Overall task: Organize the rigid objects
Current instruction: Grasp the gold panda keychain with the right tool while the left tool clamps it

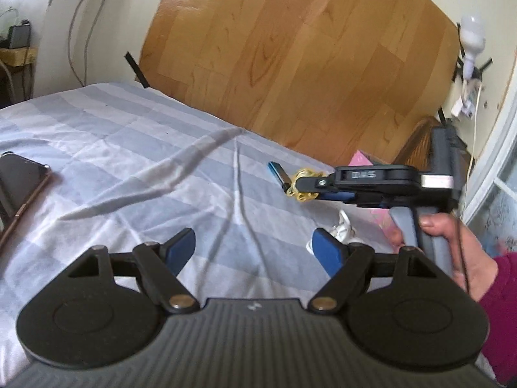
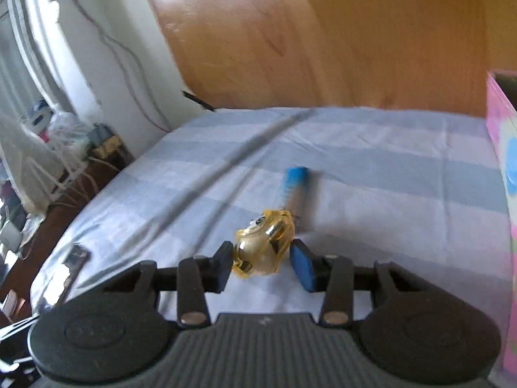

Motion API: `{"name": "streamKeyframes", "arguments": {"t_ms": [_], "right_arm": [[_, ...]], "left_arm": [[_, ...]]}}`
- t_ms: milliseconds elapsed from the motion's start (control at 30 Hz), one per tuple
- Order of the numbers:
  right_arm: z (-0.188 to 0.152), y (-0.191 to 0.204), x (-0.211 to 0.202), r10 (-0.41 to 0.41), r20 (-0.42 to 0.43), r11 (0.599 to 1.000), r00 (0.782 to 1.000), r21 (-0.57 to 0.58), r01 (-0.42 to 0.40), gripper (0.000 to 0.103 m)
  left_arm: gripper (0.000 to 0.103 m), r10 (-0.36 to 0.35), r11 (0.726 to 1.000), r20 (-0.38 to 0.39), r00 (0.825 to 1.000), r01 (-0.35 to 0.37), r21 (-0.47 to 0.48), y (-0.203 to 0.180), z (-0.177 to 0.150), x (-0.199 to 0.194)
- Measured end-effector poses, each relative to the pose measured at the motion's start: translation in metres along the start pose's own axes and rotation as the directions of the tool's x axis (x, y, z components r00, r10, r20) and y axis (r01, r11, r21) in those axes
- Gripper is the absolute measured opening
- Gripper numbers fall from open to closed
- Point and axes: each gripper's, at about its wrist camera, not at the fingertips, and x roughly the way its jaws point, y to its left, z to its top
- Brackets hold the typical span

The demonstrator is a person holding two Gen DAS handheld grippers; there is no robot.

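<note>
My right gripper (image 2: 263, 266) is shut on a clear yellow toy (image 2: 265, 245) and holds it above the striped bed sheet (image 2: 371, 168). In the left wrist view the right gripper (image 1: 302, 189) shows at mid-right with the yellow toy (image 1: 302, 190) in its tips. A blue-capped tube (image 2: 294, 187) lies on the sheet just beyond the toy; it also shows in the left wrist view (image 1: 278, 173). My left gripper (image 1: 255, 249) is open and empty, low over the sheet. A white object (image 1: 344, 229) lies by its right finger.
A pink box (image 2: 501, 168) stands at the bed's right edge. A phone (image 1: 19, 187) lies on the sheet at the left. A wooden headboard (image 1: 307, 48) rises behind the bed. Cables and a cluttered side table (image 2: 64, 135) are left of the bed.
</note>
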Motion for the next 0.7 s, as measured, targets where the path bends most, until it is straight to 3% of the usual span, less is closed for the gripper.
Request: {"name": "streamKeyframes", "arguments": {"t_ms": [133,200,300,400,533,567,600,633,700], "right_arm": [[-0.008,0.039,-0.034,0.124,0.016,0.987,0.992,-0.105,-0.122,0.039],[-0.028,0.056,-0.055,0.172,-0.01,0.968,0.985,-0.183,-0.171,0.039],[-0.071,0.071,-0.077,0.167,-0.065,0.945,0.984,-0.275,-0.179,0.039],[-0.113,0.074,-0.088,0.107,-0.1,0.937,0.989,-0.322,-0.134,0.039],[-0.14,0.069,-0.095,0.081,-0.078,0.938,0.994,-0.332,-0.102,0.04],[-0.143,0.07,-0.096,0.077,-0.062,0.936,0.995,-0.339,-0.094,0.04],[-0.145,0.071,-0.097,0.071,-0.047,0.932,0.996,-0.352,-0.083,0.04],[-0.148,0.072,-0.097,0.068,-0.036,0.93,0.997,-0.359,-0.076,0.04],[-0.151,0.071,-0.097,0.068,-0.025,0.929,0.997,-0.364,-0.073,0.039]], "left_arm": [[0.081,-0.057,0.996,-0.001,0.998,0.056,-0.074,0.012,0.007,-0.011],[0.081,-0.117,0.989,-0.032,0.993,0.113,-0.098,0.014,0.007,-0.013],[0.081,-0.224,0.969,-0.125,0.966,0.208,-0.13,0.011,-0.002,-0.008],[0.081,-0.307,0.946,-0.198,0.931,0.275,-0.174,0.002,-0.015,0.001],[0.079,-0.29,0.956,-0.267,0.919,0.264,-0.13,-0.025,-0.027,0.017],[0.073,-0.276,0.961,-0.294,0.915,0.252,-0.116,-0.033,-0.03,0.022],[0.058,-0.26,0.965,-0.322,0.91,0.238,-0.106,-0.038,-0.032,0.026],[0.054,-0.237,0.971,-0.346,0.908,0.222,-0.083,-0.044,-0.034,0.03],[0.042,-0.19,0.981,-0.347,0.918,0.191,-0.031,-0.053,-0.036,0.029]]}}
